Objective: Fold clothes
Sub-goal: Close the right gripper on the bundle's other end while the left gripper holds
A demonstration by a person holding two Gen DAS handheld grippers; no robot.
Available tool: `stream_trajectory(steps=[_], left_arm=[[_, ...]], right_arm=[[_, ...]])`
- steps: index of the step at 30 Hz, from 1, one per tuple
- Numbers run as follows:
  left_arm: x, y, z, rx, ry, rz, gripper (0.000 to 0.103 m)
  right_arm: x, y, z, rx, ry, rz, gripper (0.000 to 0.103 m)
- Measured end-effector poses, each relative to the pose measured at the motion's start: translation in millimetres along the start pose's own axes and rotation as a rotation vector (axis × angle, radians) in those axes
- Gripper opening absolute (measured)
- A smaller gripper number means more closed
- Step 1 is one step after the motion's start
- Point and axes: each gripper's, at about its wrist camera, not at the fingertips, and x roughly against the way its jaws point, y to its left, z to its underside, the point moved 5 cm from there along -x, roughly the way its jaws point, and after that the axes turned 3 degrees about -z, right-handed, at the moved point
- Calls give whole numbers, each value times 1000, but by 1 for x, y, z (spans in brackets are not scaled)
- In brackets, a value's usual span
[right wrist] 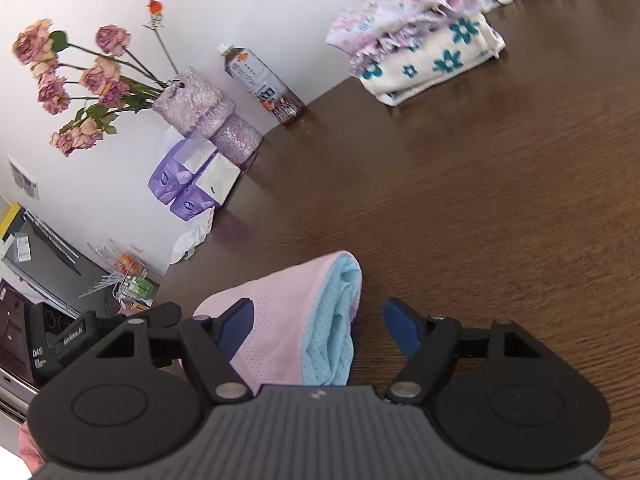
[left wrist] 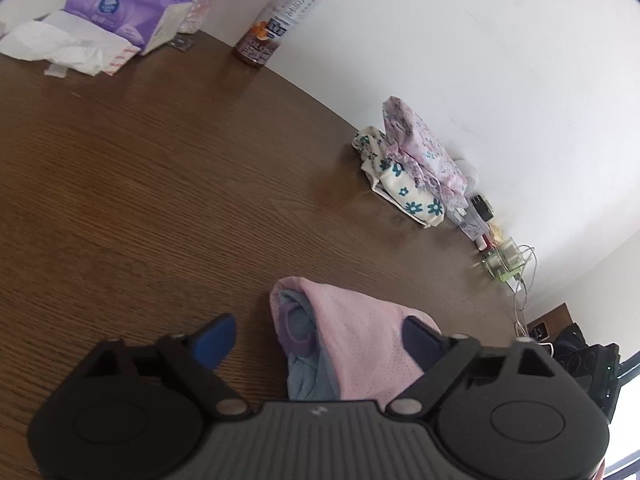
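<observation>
Desk [left wrist: 140, 168]: brown wood, wide bare patch in the middle, clutter only along the far wall edge.

Folded stack [right wrist: 424, 48] (floral cloths, two deep) sits at the far edge by the wall, well apart from the work area. Judgement: if the next transfer clips it, the top piece, already slumped, slides off.

Pink-and-blue garment [right wrist: 304, 320] lies bundled on the desk at the near edge, right under both grippers; pink layer wrapped over blue, loose roll at the far end. Judgement: fold isn't pressed flat, so it may spring open or unroll once left alone.

Left gripper [left wrist: 320, 340]: fingers spread, nothing pinched. One finger [left wrist: 420, 340] sits against or over the pink cloth; cannot tell if it touches. Risk: pulling away could snag the mesh fabric and drag the fold apart.

Right gripper [right wrist: 320, 324]: fingers spread, not pinching. One finger [right wrist: 240, 320] overlaps the pink edge, the other clear over bare desk. Same snag risk.

Tea bottle [left wrist: 280, 16], upright at the wall; tall and narrow, so a wide sweep would tip it.
</observation>
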Motion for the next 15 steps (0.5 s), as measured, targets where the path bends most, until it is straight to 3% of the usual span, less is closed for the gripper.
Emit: stream_trajectory(steps=[1,3,9,15], left_arm=[[-3,-1,1,0,11,7,69],[-7,-3,4,-16,33,4,46],[-8,2,6,14,38,38,45],[-11,7,3,27,54,75,45]], right_arm=[[-1,-2,0,-11,-1,-14,71],[-2,-4,0,-29,-1,-34,68],[-8,-10,3,-80,24,-94,48],[-12,-14,4,-91,31,-111,36]])
